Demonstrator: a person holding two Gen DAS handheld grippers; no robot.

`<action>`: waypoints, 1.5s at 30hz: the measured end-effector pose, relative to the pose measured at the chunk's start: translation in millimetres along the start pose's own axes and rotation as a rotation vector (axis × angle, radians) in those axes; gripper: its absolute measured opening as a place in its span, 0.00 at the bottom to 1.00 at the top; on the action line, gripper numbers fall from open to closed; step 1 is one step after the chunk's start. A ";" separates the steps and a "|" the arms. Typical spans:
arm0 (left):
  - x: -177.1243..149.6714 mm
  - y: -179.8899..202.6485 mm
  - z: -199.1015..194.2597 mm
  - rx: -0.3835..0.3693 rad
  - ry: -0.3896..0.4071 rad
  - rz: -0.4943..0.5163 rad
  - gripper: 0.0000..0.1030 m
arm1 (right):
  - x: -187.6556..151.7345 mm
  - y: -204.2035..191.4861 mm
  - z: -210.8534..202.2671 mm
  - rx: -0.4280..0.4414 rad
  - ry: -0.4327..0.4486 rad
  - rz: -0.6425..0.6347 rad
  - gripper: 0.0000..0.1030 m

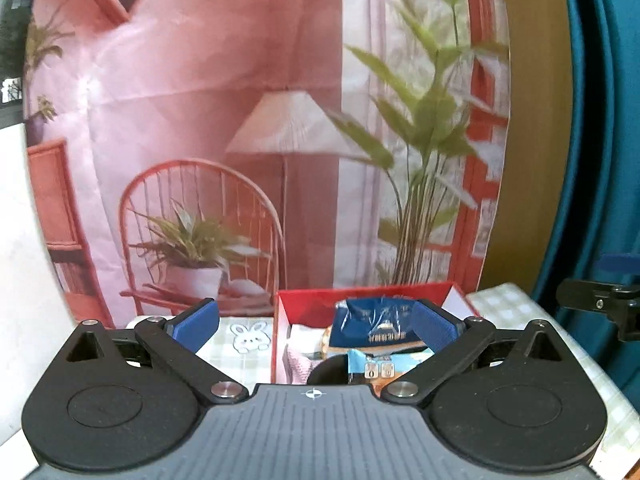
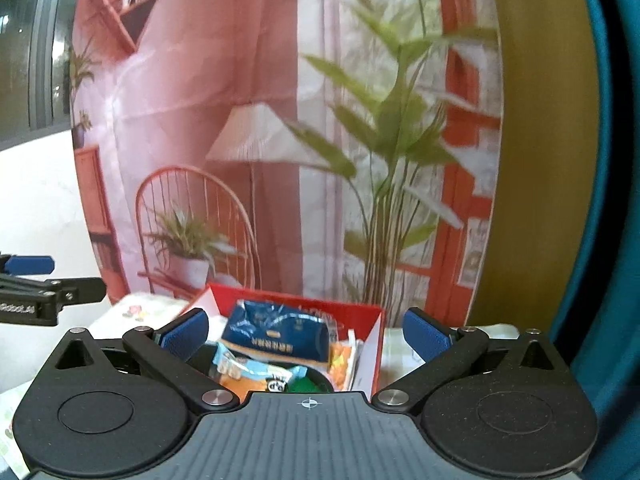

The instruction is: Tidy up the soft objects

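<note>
Table under pale checked cloth [image 1: 516, 304], red box [image 2: 362, 314] standing on it

packets [image 2: 276, 338] lie in the box [image 2: 362, 312] on the table [image 1: 508, 304].

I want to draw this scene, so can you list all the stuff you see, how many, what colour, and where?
box: one, red, on the table ahead of both grippers
dark packet: one, navy blue, on top of the pile in the box
light packet: one, pale blue, in the box, nearer the cameras
pink cloth: one, pink, in the box's left side
tablecloth: one, green-white check, under the box
backdrop: one, pink room picture, behind the table
left gripper: one, black, blue pads, jaws open
right gripper: one, black, blue pads, jaws open
</note>
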State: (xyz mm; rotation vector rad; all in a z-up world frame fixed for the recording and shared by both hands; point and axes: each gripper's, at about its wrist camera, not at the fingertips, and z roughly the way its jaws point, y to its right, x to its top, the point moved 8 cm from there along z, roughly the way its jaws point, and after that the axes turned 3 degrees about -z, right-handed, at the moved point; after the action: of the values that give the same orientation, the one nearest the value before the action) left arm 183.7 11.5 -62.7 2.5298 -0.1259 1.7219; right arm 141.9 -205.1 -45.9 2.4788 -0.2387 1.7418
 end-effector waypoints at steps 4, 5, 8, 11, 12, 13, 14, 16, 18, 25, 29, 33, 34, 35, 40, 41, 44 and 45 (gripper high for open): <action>16.7 -7.1 -40.6 0.034 0.083 -0.022 1.00 | 10.3 -4.9 -27.9 -0.019 0.037 -0.001 1.00; 20.0 -7.8 -48.8 0.035 0.097 -0.031 1.00 | 12.4 -6.0 -35.4 -0.017 0.048 0.001 1.00; 26.7 -10.8 -72.2 0.027 0.118 -0.074 1.00 | 16.1 -7.8 -54.1 -0.010 0.067 0.012 1.00; 28.1 -11.8 -89.8 0.039 0.135 -0.099 1.00 | 18.6 -10.1 -71.3 -0.001 0.089 0.026 1.00; 27.1 -10.6 -93.7 0.051 0.141 -0.086 1.00 | 18.6 -11.3 -76.9 0.000 0.094 0.026 1.00; 26.7 -9.2 -97.1 0.070 0.146 -0.065 1.00 | 18.7 -12.5 -80.9 -0.002 0.099 0.022 1.00; 26.0 -6.9 -100.5 0.093 0.152 -0.041 1.00 | 18.6 -14.0 -84.7 -0.007 0.103 0.017 1.00; 25.3 -2.8 -103.7 0.117 0.159 -0.005 1.00 | 18.4 -15.9 -90.9 -0.020 0.108 0.005 1.00; 24.9 -0.8 -107.8 0.113 0.159 -0.004 1.00 | 18.1 -16.3 -96.2 -0.021 0.116 0.009 1.00; 24.9 -0.2 -114.6 0.112 0.167 -0.022 1.00 | 18.8 -12.5 -99.6 -0.029 0.113 0.020 1.00; 23.9 -0.1 -113.1 0.110 0.164 -0.021 1.00 | 19.2 -14.1 -100.1 -0.015 0.111 0.022 1.00; 23.9 -1.2 -112.9 0.095 0.162 -0.031 1.00 | 20.0 -16.8 -100.7 -0.031 0.110 0.010 1.00; 23.5 -1.5 -113.0 0.093 0.160 -0.035 1.00 | 19.9 -16.7 -100.7 -0.028 0.111 0.011 1.00; 22.9 -1.9 -113.4 0.093 0.157 -0.039 1.00 | 20.0 -16.8 -100.6 -0.028 0.111 0.012 1.00; 22.2 -3.3 -113.7 0.092 0.152 -0.050 1.00 | 20.8 -17.3 -101.5 -0.038 0.111 0.011 1.00; 22.0 -3.5 -113.8 0.093 0.151 -0.053 1.00 | 21.0 -17.9 -101.7 -0.038 0.112 0.013 1.00; 21.9 -4.8 -113.0 0.095 0.146 -0.064 1.00 | 21.5 -18.7 -102.5 -0.036 0.112 0.011 1.00; 21.9 -5.1 -112.8 0.099 0.143 -0.066 1.00 | 21.8 -19.0 -102.9 -0.037 0.112 0.009 1.00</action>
State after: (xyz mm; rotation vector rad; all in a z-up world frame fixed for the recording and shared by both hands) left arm 88.0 28.6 -1.1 2.4351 0.0525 1.9207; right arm 57.5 -170.1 9.6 2.3490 -0.2699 1.8547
